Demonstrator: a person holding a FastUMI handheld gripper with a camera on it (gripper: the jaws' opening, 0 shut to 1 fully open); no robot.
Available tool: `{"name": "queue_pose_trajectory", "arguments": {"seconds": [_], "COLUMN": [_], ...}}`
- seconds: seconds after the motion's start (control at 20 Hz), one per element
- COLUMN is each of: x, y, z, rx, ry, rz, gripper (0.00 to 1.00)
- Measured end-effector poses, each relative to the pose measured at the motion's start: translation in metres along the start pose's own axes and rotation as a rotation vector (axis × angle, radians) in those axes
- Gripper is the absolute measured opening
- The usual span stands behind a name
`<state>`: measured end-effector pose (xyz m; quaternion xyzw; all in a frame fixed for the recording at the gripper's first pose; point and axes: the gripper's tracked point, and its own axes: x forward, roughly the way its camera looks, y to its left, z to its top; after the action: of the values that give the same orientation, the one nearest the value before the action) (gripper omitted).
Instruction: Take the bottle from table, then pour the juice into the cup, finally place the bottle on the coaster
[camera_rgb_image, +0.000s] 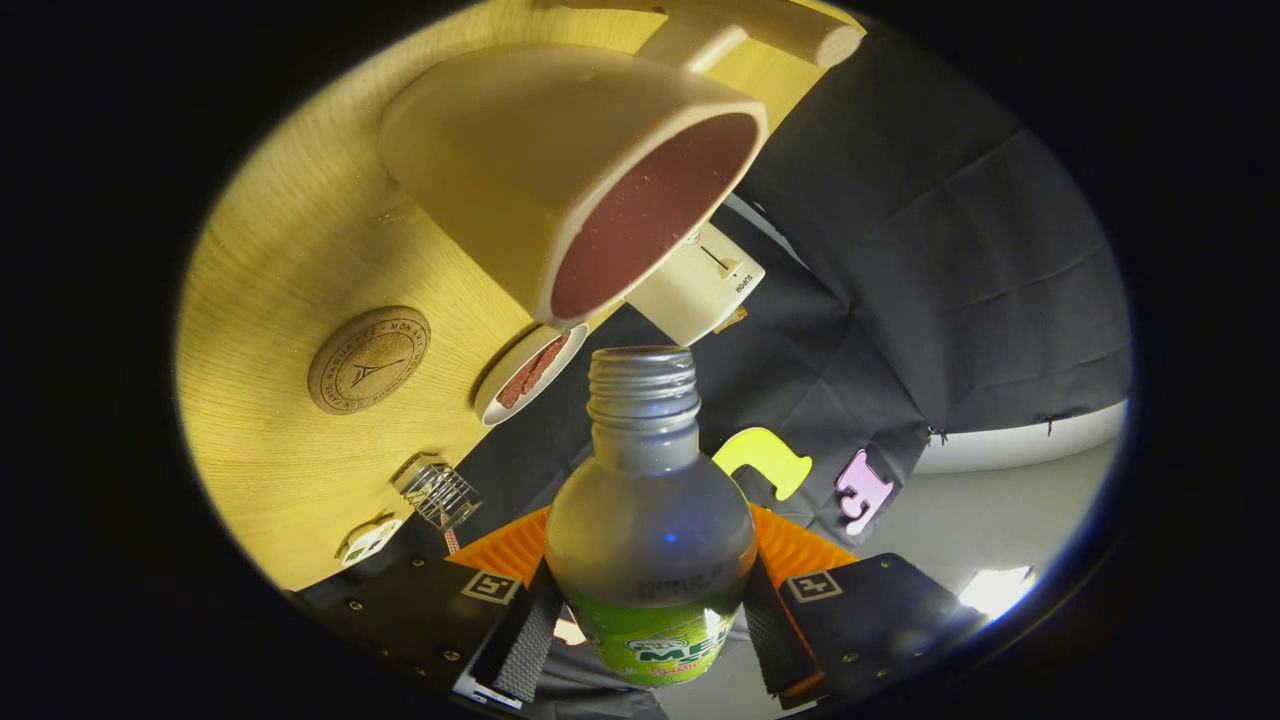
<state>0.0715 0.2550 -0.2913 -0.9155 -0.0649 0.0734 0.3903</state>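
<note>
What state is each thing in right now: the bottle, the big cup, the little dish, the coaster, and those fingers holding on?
bottle: uncapped, gripped between the fingers, mouth aimed at the cup.
gripper: fingers shut on the bottle's sides.
cup: on the table, a reddish-brown fill showing inside.
small dish: beside the cup, holding something reddish.
coaster: bare, nothing on it.
table: carries the cup, dish and coaster.
</note>
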Motion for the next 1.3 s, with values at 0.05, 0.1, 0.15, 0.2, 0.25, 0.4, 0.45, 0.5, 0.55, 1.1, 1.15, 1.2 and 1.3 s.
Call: {"name": "queue_pose_trajectory", "arguments": {"seconds": [0.05,0.1,0.15,0.2,0.25,0.4,0.45,0.5,0.55,1.1,1.15,1.2,1.3], "x": [-0.0002,-0.0005,-0.0016,-0.0017,-0.0019,-0.0016,-0.0022,-0.0028,-0.0027,-0.0034,-0.0037,-0.0039,-0.0036], "y": [-0.0006,-0.0018,-0.0023,-0.0001,-0.0007,-0.0012,-0.0013,-0.0017,-0.0016,-0.0015,-0.0013,-0.0014,0.0], "z": [0.0014,0.002,0.0017,0.002,0.0016,0.0027,0.0027,0.0034,0.0033,0.0047,0.0052,0.0053,0.0055], "rx": [0.001,0.0,0.001,0.0,0.0,0.0,-0.001,-0.001,0.0,0.036,0.039,0.045,0.066], "ry": [-0.003,-0.007,-0.008,-0.008,-0.009,-0.012,-0.011,-0.011,-0.011,-0.018,-0.018,-0.017,-0.02], "rz": [0.001,0.0,0.0,0.005,0.006,0.007,0.009,0.011,0.014,0.026,0.024,0.022,0.032], "gripper": [0.81,0.8,0.8,0.81,0.8,0.81,0.81,0.81,0.81,0.81,0.81,0.8,0.81]}}
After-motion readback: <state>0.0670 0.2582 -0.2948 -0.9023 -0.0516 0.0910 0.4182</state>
